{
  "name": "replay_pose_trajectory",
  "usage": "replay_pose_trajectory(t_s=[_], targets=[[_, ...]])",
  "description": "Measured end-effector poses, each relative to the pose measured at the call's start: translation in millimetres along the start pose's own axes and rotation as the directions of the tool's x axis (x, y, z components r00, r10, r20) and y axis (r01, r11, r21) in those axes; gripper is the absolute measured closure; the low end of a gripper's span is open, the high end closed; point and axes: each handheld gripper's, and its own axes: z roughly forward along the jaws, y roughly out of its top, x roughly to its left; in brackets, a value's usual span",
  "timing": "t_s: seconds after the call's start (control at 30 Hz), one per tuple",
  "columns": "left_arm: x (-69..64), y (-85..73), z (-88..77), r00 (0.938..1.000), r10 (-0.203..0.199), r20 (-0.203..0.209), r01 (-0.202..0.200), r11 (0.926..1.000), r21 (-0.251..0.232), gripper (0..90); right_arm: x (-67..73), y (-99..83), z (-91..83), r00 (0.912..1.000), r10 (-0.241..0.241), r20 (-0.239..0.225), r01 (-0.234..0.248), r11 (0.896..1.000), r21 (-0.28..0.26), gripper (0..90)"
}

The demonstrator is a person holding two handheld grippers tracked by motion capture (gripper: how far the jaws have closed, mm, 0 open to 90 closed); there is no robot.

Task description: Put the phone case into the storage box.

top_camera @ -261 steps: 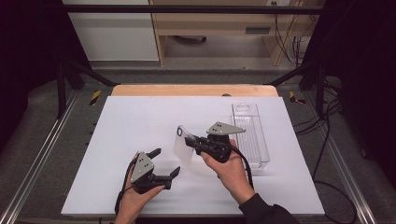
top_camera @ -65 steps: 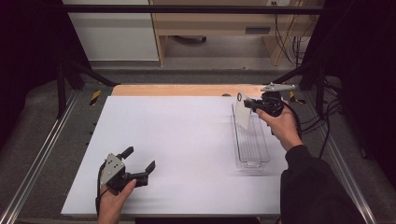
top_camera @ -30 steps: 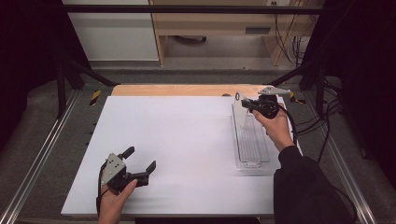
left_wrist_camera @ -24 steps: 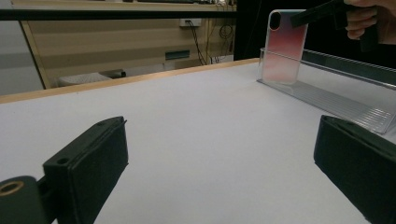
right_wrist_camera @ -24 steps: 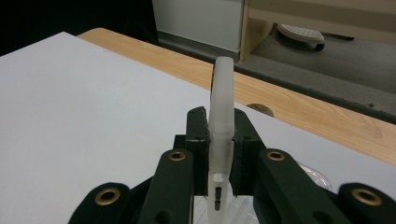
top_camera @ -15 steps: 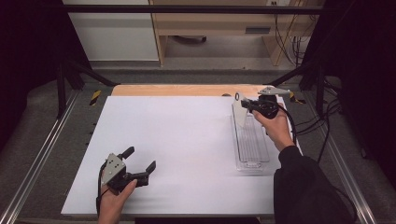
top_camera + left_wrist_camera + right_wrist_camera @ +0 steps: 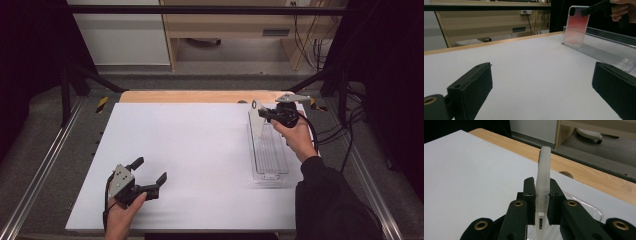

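Observation:
A clear phone case (image 7: 258, 121) stands upright at the far end of a long clear plastic tray (image 7: 270, 152) on the right of the white table (image 7: 200, 140). My right gripper (image 7: 265, 114) is shut on the case's upper edge. In the right gripper view the case (image 7: 543, 170) is edge-on between the jaws of the gripper (image 7: 541, 187), over the tray's rim (image 7: 586, 206). My left gripper (image 7: 149, 170) rests open and holds nothing near the front left. The left gripper view looks past its wide-apart jaws (image 7: 541, 87) at the case (image 7: 576, 25) and tray (image 7: 609, 50).
A wooden strip (image 7: 200, 96) borders the table's far edge. Metal rails (image 7: 45, 165) run along both sides, and cables (image 7: 345, 130) lie to the right of the tray. A light wooden cabinet (image 7: 240, 22) stands on the floor beyond.
My right gripper has carried the phone case from the table's middle to the tray's far end and lowered it a little. The left gripper shifted slightly left earlier and now stays still.

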Motion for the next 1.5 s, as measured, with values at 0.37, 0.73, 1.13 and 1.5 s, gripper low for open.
replay_pose_trajectory(t_s=[0.37,0.73,1.13,1.5], targets=[[0.9,0.2,-0.8,1.0000,-0.004,-0.002,0.004,1.0000,-0.002,2.5,5.5,-1.1,-0.6,0.9999,0.008,0.011,-0.008,1.000,0.008,74.8],[1.4,0.3,-1.3,1.0000,-0.006,-0.003,0.006,1.0000,-0.006,2.5,13.2,-0.7,-11.3,0.9963,0.018,0.084,-0.025,0.997,0.079,72.8],[1.0,0.3,-1.0,1.0000,-0.006,-0.002,0.006,1.0000,-0.006,2.5,6.1,0.8,-10.0,0.9742,0.076,0.212,-0.094,0.993,0.078,78.1],[1.7,0.0,-0.4,1.0000,-0.005,-0.001,0.005,1.0000,-0.002,2.5,-8.3,3.5,4.8,0.9514,0.116,0.285,-0.134,0.990,0.046,67.6]])
